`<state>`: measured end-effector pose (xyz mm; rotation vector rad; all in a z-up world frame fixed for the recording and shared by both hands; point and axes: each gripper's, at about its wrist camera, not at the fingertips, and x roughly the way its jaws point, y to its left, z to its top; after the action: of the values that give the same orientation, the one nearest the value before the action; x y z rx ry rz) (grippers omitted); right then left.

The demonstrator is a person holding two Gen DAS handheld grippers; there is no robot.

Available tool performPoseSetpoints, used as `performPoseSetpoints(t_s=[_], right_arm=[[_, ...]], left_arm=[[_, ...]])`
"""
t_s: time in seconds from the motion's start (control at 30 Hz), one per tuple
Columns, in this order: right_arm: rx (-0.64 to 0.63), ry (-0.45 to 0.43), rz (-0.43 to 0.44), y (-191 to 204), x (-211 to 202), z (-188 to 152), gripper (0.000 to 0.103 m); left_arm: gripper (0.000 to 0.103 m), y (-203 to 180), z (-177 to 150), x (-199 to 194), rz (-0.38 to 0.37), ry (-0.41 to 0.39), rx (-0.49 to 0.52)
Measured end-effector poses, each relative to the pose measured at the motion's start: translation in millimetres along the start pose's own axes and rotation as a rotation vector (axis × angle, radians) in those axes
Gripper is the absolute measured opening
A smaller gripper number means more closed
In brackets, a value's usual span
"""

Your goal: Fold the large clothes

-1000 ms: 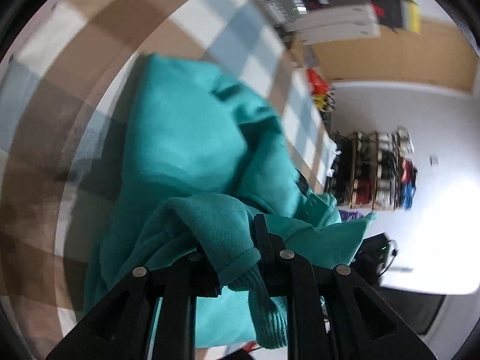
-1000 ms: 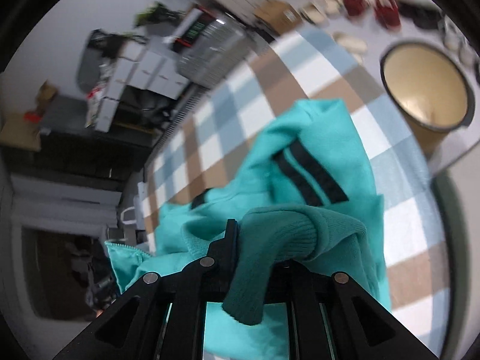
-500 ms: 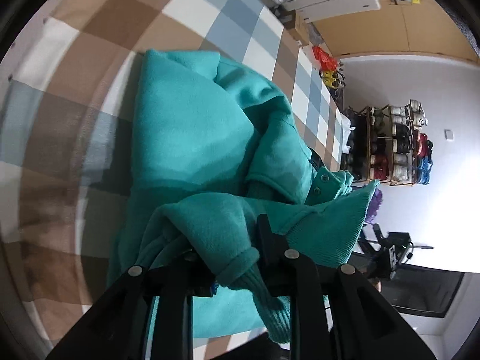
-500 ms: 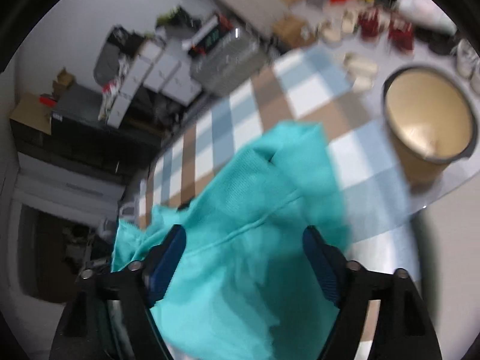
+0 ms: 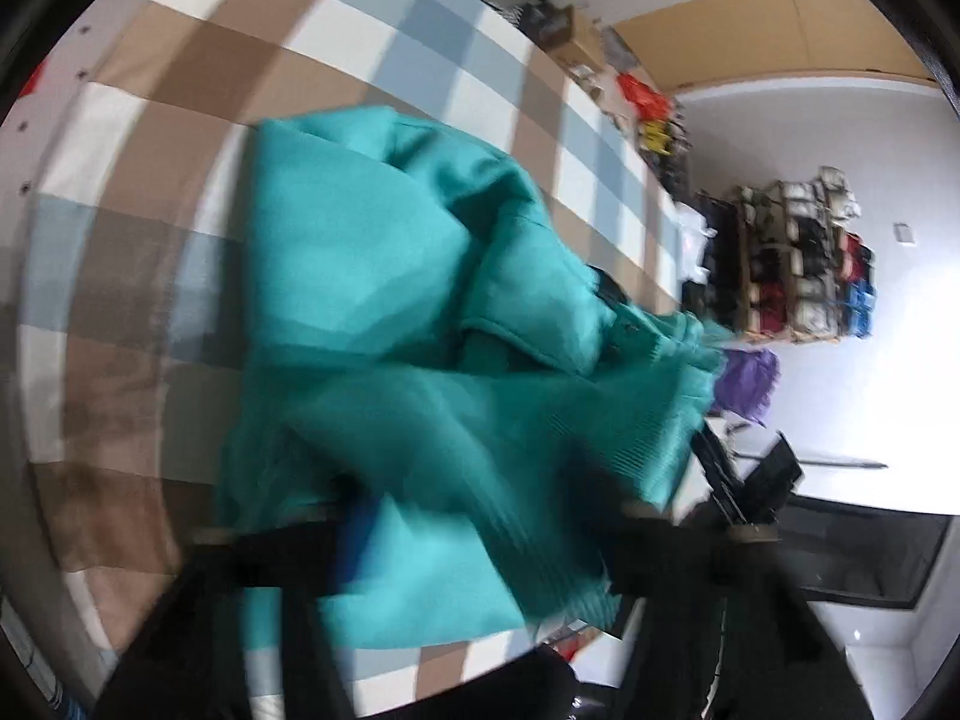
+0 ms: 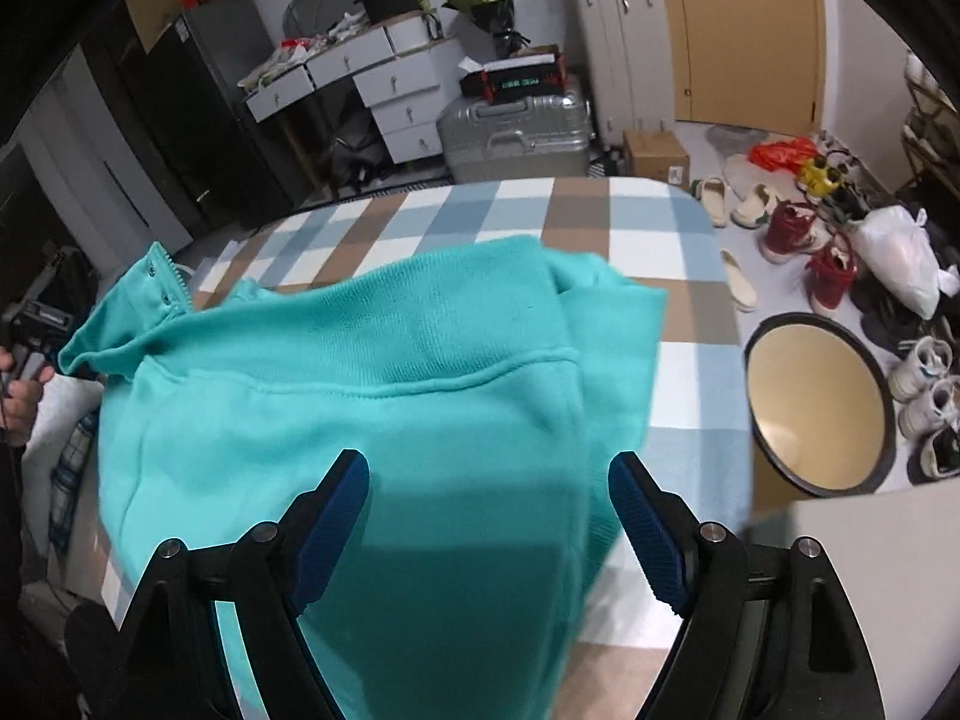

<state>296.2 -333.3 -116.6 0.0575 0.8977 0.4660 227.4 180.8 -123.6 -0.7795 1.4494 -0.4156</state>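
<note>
A teal sweatshirt (image 5: 372, 276) lies bunched on a bed with a brown, blue and white checked cover (image 5: 180, 120). My left gripper (image 5: 474, 540) is blurred at the bottom. Its jaws are opening, and a ribbed fold of the sweatshirt hangs loose between them without being pinched. In the right wrist view the sweatshirt (image 6: 360, 408) is laid over itself, its ribbed hem towards the far side and a snap collar at the left. My right gripper (image 6: 489, 480) hovers just above it, open, and its blue pads (image 6: 336, 498) hold nothing. The checked cover (image 6: 540, 210) shows beyond.
To the right of the bed on the floor are a round tan basin (image 6: 816, 402) and several shoes (image 6: 792, 228). A silver suitcase (image 6: 516, 132) and white drawers stand behind. A shoe rack (image 5: 798, 264) is by the wall. A person's hand (image 6: 21, 402) is at the left edge.
Both grippers were shut on ribbed teal cloth and have let go, the right first, then the left. The right gripper has rolled upright, and the released fold now lies on the pile.
</note>
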Motion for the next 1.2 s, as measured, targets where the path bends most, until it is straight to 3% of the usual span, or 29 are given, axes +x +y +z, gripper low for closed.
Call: performPoseSetpoints(t_s=[0.1,0.17,0.23,0.33,0.43,0.53,0.6,0.63,0.67,0.77,0.83,0.87,0.93,0.97,1.1,1.2], right_arm=[[0.034,-0.015,0.023,-1.5,5.7,4.2,0.082],[0.054,-0.021,0.021,-2.7,6.6,4.8,0.075],[0.076,-0.007,0.015,-7.2,7.8,5.7,0.047],[0.135,-0.024,0.034,-20.8,1.6,3.3,0.026],[0.187,-0.071,0.086,-28.8,-8.8,-2.9,0.021],[0.18,-0.088,0.111,-26.3,-12.6,-5.9,0.023],[0.191,-0.087,0.13,-25.1,-10.7,-5.0,0.032],[0.207,-0.079,0.144,-25.7,-7.7,-4.3,0.046],[0.222,-0.075,0.169,-25.9,-4.3,-4.1,0.049],[0.191,-0.035,0.109,-18.9,8.7,-2.0,0.047],[0.158,0.014,0.061,-12.7,16.6,-1.5,0.027],[0.149,0.026,0.065,-11.5,17.3,-1.5,0.023],[0.104,-0.008,0.042,-5.9,7.6,-1.4,0.017],[0.065,-0.039,0.032,-0.2,-1.4,-0.9,0.016],[-0.049,-0.14,-0.039,21.3,-34.6,0.0,0.014],[-0.067,-0.204,-0.073,32.0,-55.6,6.0,0.014]], left_arm=[[0.084,-2.6,-1.9,0.2,0.011,-0.031,-0.006],[0.084,-5.5,-4.2,-3.4,0.038,-0.062,0.015],[0.084,-7.9,-7.7,-8.8,0.067,-0.093,0.044],[0.084,-5.3,-8.1,-17.0,0.115,-0.16,0.061],[0.084,6.4,-1.8,-10.4,0.239,-0.185,0.056],[0.084,17.1,4.5,5.8,0.253,-0.143,0.058],[0.084,25.2,6.7,14.8,0.238,-0.136,0.033],[0.084,29.6,8.0,21.2,0.224,-0.135,0.026],[0.084,31.1,8.6,27.9,0.216,-0.12,0.037],[0.084,20.2,3.5,34.7,0.254,-0.14,0.112],[0.084,10.7,-2.9,34.6,0.26,-0.156,0.175],[0.081,5.6,-6.5,32.4,0.258,-0.172,0.208],[0.044,-1.0,-11.9,29.1,0.282,-0.195,0.261],[0.017,-6.9,-16.2,30.0,0.338,-0.199,0.301],[0.011,-22.2,-28.7,28.0,0.437,-0.264,0.393],[0.009,-34.8,-32.8,16.7,0.427,-0.348,0.423]])
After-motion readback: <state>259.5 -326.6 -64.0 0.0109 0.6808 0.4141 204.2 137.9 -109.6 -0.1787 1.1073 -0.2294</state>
